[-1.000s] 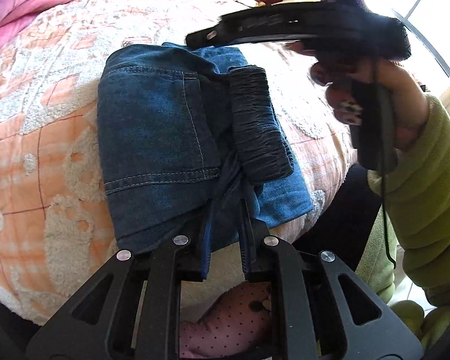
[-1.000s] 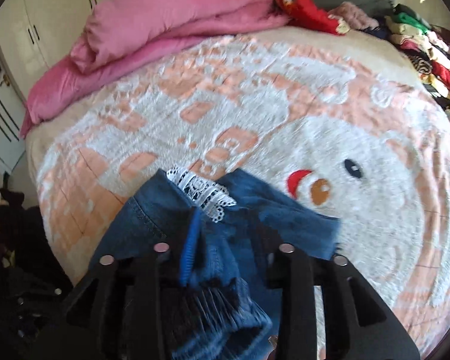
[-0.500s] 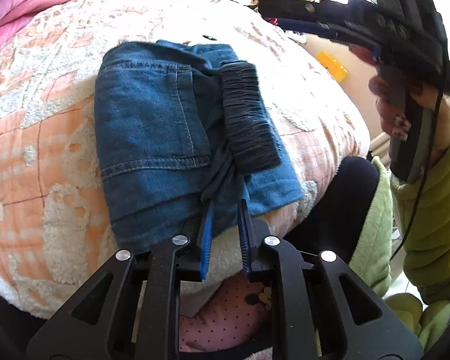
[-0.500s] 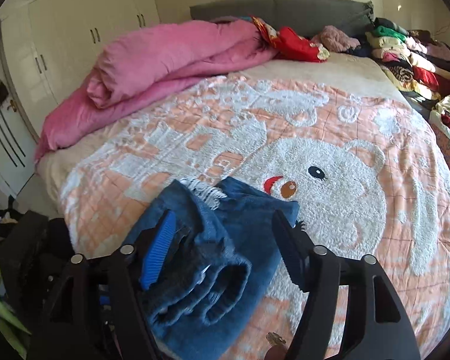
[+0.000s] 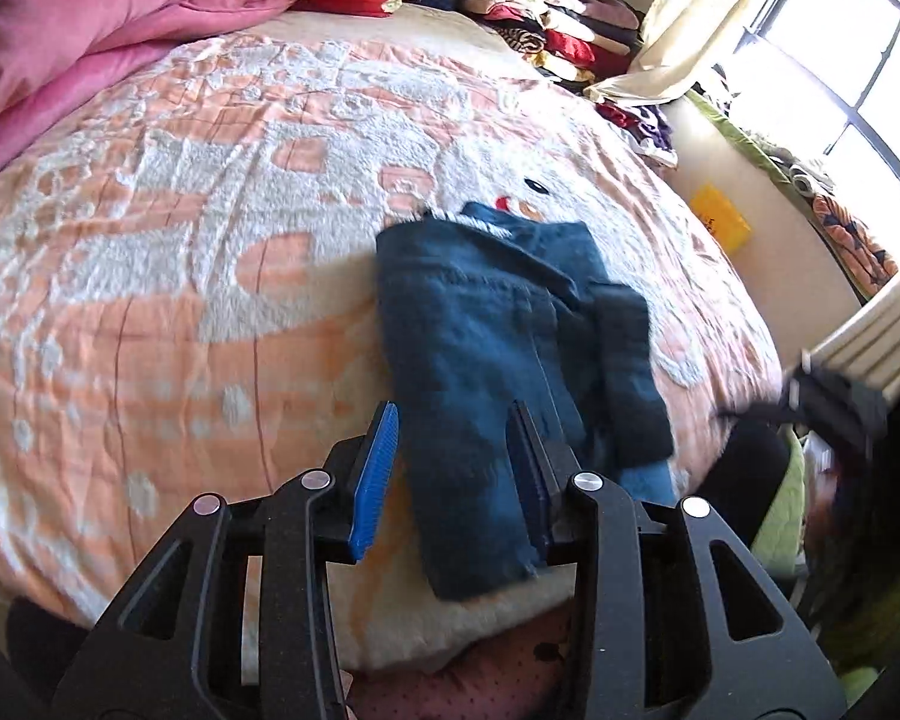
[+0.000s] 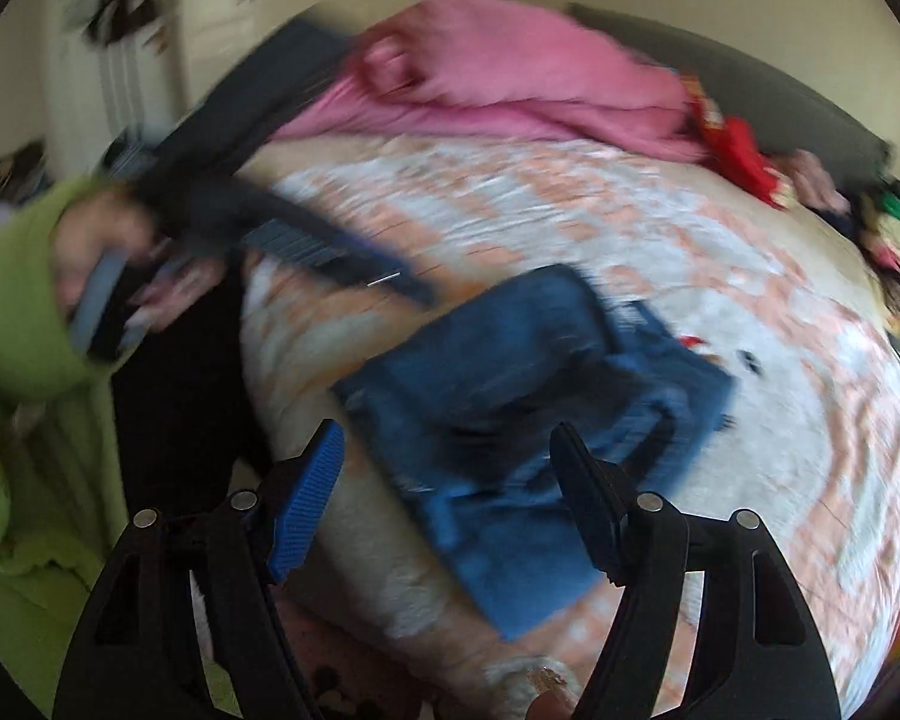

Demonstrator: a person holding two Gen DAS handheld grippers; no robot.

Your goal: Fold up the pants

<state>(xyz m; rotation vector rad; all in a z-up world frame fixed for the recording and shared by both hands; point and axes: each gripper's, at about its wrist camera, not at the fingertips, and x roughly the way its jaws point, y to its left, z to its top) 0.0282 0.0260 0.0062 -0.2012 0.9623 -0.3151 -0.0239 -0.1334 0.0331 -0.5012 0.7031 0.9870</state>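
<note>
The folded blue denim pants (image 5: pixel 498 360) lie on the bed near its front edge, with a dark rolled waistband along their right side. They also show in the right wrist view (image 6: pixel 528 414), blurred. My left gripper (image 5: pixel 456 468) is open and empty, raised above the near end of the pants. My right gripper (image 6: pixel 450 498) is open and empty, held off the pants. The left gripper's body (image 6: pixel 306 240), held by a hand in a green sleeve, shows in the right wrist view at upper left.
The bed has a peach and white fleece blanket (image 5: pixel 180 252). A pink duvet (image 5: pixel 90 48) lies at the back left. Stacked clothes (image 5: pixel 546 18) line the back right by the window. The person's green sleeve (image 6: pixel 12 312) is at left.
My left gripper opened, let go of the pants and pulled back and up. My right gripper, open half a second ago, swung away to the side. The pants stay folded on the bed.
</note>
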